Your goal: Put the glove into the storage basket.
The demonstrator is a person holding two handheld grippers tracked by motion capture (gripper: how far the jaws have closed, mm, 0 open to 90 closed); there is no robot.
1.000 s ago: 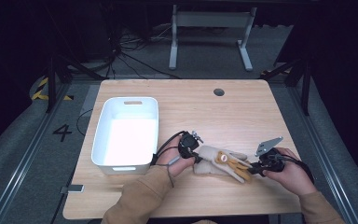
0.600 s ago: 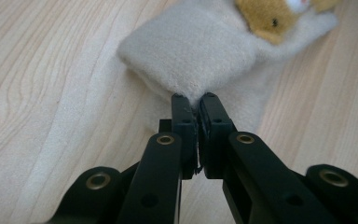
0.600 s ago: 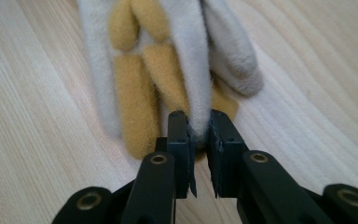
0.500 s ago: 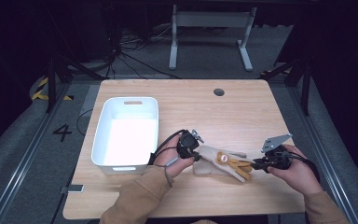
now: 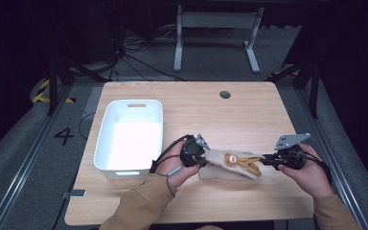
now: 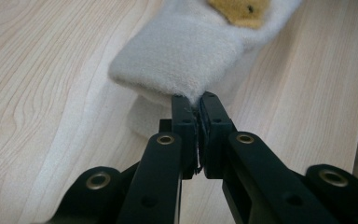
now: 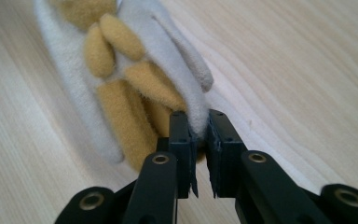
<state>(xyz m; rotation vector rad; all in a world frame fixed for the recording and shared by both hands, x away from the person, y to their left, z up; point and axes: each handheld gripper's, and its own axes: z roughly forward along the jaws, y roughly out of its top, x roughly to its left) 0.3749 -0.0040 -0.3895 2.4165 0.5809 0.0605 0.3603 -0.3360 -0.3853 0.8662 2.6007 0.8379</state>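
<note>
Cream-and-tan fleece glove [image 5: 230, 164] strung between both jaws just above the surface [image 5: 249, 115]: left gripper [image 6: 196, 100] pinching the cuff edge, right gripper [image 7: 198, 122] pinching a fingertip. Best kept taut and level, both pinches firm, carried toward the white bin [image 5: 106, 143] beyond the left jaws.
</note>
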